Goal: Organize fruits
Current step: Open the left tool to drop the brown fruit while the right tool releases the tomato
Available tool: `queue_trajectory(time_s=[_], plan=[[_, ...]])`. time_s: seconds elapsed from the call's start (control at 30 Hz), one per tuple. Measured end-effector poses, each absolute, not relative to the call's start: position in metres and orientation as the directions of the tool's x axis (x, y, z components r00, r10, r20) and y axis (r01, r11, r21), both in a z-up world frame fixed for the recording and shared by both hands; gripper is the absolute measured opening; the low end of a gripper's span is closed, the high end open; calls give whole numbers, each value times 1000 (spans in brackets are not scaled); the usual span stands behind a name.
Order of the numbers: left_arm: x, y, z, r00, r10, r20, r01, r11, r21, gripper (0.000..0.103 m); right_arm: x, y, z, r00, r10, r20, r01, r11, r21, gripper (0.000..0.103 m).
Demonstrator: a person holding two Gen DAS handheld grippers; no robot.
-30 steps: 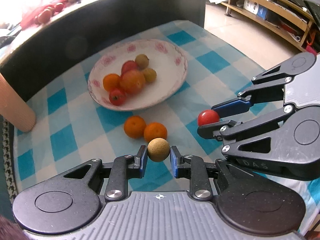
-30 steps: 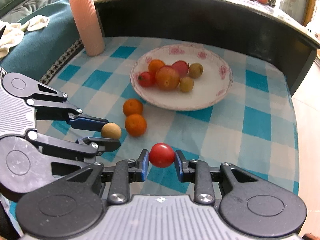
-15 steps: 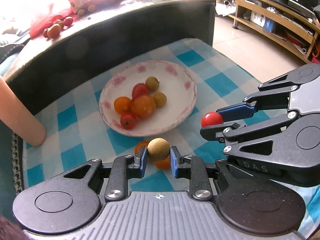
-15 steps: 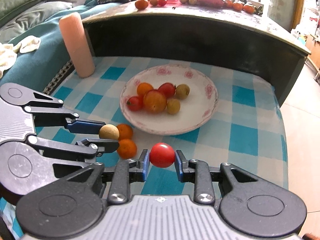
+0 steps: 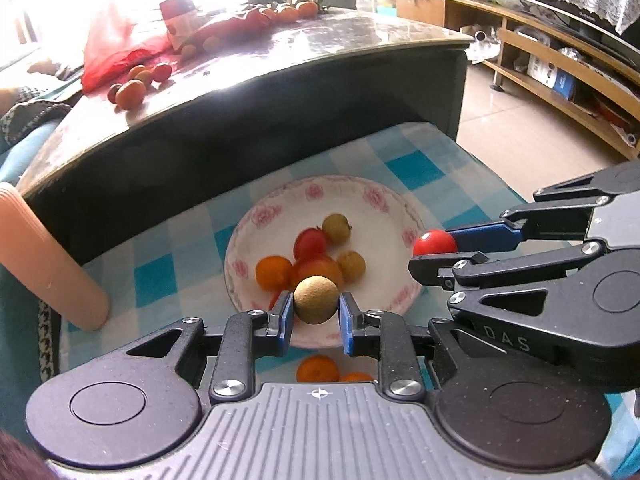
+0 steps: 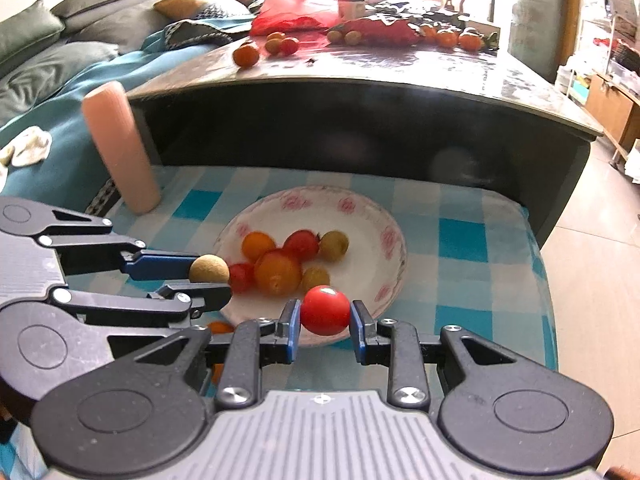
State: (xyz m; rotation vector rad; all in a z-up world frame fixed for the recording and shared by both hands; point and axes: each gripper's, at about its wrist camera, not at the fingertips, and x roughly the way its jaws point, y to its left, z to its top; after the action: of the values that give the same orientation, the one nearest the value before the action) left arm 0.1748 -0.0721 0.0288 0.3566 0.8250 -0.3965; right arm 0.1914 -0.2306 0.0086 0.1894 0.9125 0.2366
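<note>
**Carrying two fruits to the plate: handling notes**

Left gripper [image 5: 316, 312]: closed on a tan round fruit [image 5: 316, 300], pinched across its widest part between the blue pads. Held in the air above the near rim of the plate [image 5: 384, 204], as judged from the right wrist view.

Right gripper [image 6: 325, 322]: closed on a red tomato [image 6: 325, 310], likewise clamped at mid-height. Positioned over the near right edge of the plate.

Plate contents: an orange fruit [image 6: 258, 245], a larger orange-red fruit [image 6: 278, 272], two red tomatoes and two yellow-green fruits, all clustered left of centre. Two small oranges [image 5: 318, 368] on the checked cloth [image 6: 460, 240], just below the left gripper, outside the plate.

Handling judgement:
- Both held fruits small, light and round; prone to rolling once released.
- Tomato thin-skinned and soft; minimal clamping force advised to avoid splitting.
- Tan fruit apparently firmer, with a rough matte skin offering better friction.
- Release low, over the bare right part of the plate, to limit bouncing against the cluster.
- Remaining oranges best taken across the middle, from above.
</note>
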Motion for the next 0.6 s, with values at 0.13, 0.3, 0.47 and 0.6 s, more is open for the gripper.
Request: queue_trajectory(time_s=[0.13, 0.3, 0.47, 0.6], plan=[[182, -74, 28, 619, -195, -761, 460, 875, 150, 30, 199, -234, 7, 595, 282, -753, -103, 955, 277, 41], [194, -74, 26, 620, -191, -761, 447, 883, 143, 30, 210, -237, 1, 593, 290, -751, -81, 950, 303, 41], [205, -73, 24, 624, -187, -759, 440, 886, 144, 30, 221, -238, -3, 595, 292, -749, -72, 947, 313, 41], [215, -72, 19, 624, -174, -762, 433, 889, 152, 30, 230, -237, -9, 590, 300, -750, -71, 944, 322, 41]])
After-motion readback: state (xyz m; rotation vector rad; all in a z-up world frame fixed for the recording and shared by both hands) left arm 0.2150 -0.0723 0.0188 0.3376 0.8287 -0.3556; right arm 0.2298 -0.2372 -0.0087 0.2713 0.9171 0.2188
